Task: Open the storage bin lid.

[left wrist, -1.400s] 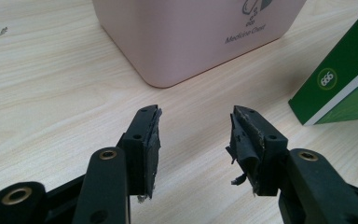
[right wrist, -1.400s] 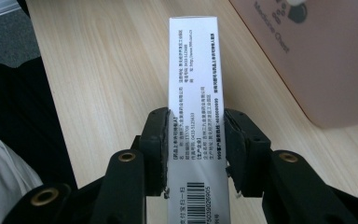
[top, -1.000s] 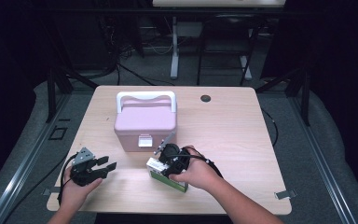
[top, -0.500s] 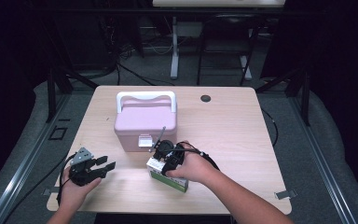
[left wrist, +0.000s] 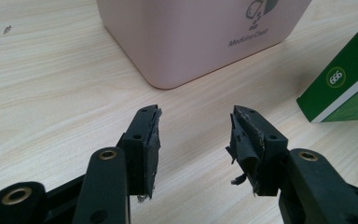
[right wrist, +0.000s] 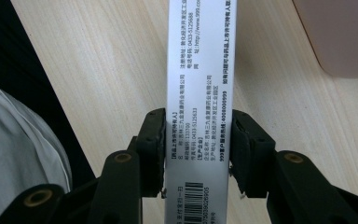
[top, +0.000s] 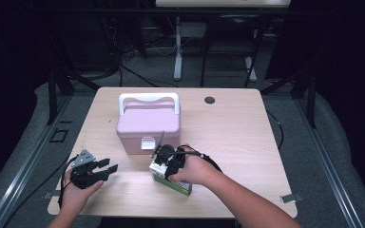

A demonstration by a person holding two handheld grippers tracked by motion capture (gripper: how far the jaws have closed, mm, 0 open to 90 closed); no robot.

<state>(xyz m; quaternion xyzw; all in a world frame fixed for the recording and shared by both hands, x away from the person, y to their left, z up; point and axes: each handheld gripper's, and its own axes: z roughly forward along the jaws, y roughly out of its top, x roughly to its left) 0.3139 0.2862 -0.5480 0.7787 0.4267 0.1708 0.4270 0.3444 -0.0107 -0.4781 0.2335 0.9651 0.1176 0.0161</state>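
The right gripper pinches the green box by its thin white sides on the tabletop in front of the pink chest, so squeeze evenly and lift straight, while the left gripper waits wide open.

In the high view my right hand covers most of the green and white box.
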